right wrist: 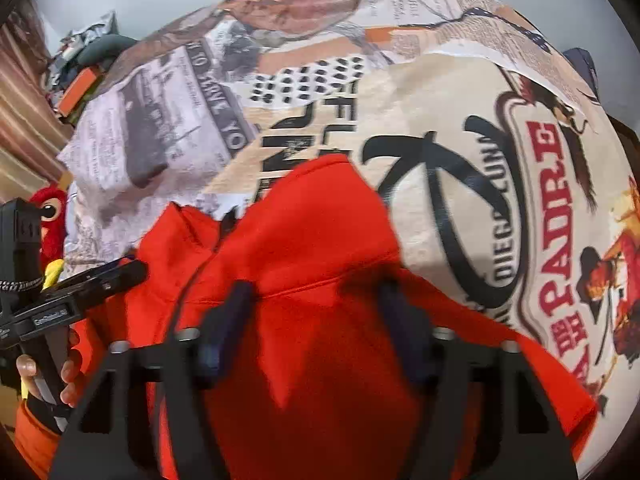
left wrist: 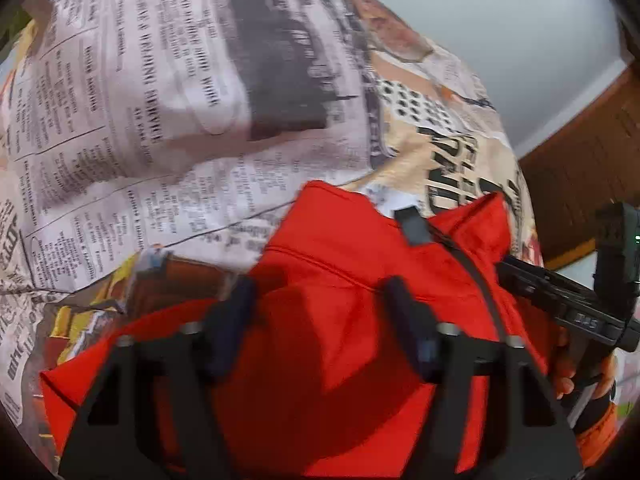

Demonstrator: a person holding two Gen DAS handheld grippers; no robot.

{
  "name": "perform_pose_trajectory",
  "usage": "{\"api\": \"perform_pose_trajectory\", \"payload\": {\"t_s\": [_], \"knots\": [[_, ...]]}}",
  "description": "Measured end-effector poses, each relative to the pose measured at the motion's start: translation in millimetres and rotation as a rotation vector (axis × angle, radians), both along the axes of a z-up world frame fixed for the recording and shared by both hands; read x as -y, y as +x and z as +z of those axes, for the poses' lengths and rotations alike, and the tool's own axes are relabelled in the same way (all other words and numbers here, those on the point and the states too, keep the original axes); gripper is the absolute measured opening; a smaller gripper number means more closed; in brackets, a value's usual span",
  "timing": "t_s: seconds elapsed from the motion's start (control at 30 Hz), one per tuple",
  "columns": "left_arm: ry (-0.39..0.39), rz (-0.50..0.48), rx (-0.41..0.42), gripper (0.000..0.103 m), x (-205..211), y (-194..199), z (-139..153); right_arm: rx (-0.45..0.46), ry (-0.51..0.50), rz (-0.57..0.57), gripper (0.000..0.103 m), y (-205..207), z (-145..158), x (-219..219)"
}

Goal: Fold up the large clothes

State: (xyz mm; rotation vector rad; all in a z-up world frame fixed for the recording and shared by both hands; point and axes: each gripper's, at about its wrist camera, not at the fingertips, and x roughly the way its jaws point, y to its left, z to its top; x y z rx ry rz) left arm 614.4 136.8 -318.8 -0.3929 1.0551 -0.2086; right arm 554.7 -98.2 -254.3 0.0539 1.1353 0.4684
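The red garment (left wrist: 320, 320) lies bunched near the front edge of the newsprint-patterned cover (left wrist: 140, 120). The left gripper (left wrist: 320, 300) hangs over it, jaws apart around a fold, no pad pressing. The right gripper (right wrist: 316, 304) stands likewise. Closing now could catch several layers, or pinch the cover beneath and drag it.
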Motion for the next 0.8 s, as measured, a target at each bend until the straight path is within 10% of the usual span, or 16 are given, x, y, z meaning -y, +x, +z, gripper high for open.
{"api": "perform_pose_trajectory", "payload": {"t_s": [0.17,0.27,0.8], "knots": [[0.043,0.012,0.018,0.020,7,-10,13,0.032,0.006,0.006,0.012,-10,9,5],[0.045,0.012,0.045,0.004,7,-27,34,0.066,0.015,0.022,0.009,-30,29,9],[0.165,-0.141,0.183,0.004,53,-208,136,0.255,-0.008,0.166,0.008,-204,120,19]]}}
